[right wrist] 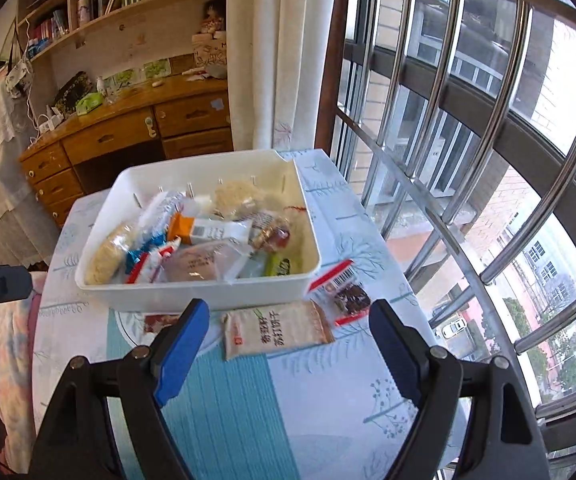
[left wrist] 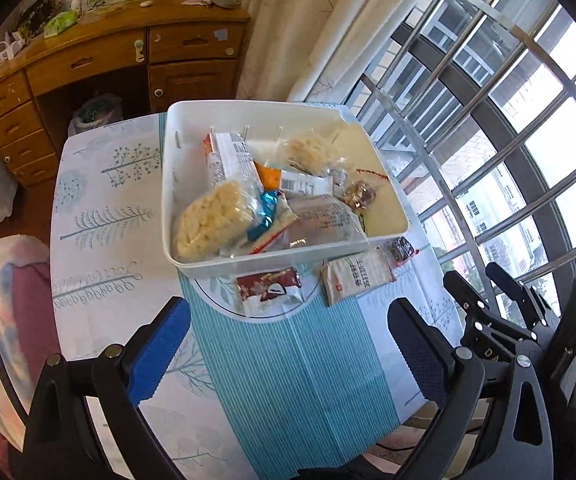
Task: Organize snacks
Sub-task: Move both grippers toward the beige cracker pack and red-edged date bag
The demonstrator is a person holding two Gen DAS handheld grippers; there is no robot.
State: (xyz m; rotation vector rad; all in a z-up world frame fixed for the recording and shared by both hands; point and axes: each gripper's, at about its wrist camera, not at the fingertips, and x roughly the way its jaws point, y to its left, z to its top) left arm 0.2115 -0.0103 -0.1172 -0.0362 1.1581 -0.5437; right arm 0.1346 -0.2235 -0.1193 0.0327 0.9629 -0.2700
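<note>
A white bin (left wrist: pixel 272 266) holds several snack packets, among them puffed rice cakes (left wrist: pixel 212 220). Three packets lie on the tablecloth in front of it: a red-brown one (left wrist: pixel 270 290), a beige cracker packet (left wrist: pixel 358 280) and a dark one (left wrist: pixel 400 248). My left gripper (left wrist: pixel 288 344) hovers open over the striped cloth just short of the red-brown packet, holding nothing. In the right wrist view the bin (right wrist: pixel 192 292) is straight ahead. My right gripper (right wrist: pixel 288 344) is open, and the beige cracker packet (right wrist: pixel 278 334) lies on the table between its fingers, untouched. The dark packet (right wrist: pixel 350 298) lies just beyond the beige one, to the right.
A window with metal bars (right wrist: pixel 468 160) runs close along the table's right edge. A wooden desk with drawers (left wrist: pixel 100 64) stands behind the table, beside a curtain (right wrist: pixel 280 60). A bed with a floral cover (left wrist: pixel 4 288) lies to the left. The right gripper's black body (left wrist: pixel 520 328) shows beside the left one.
</note>
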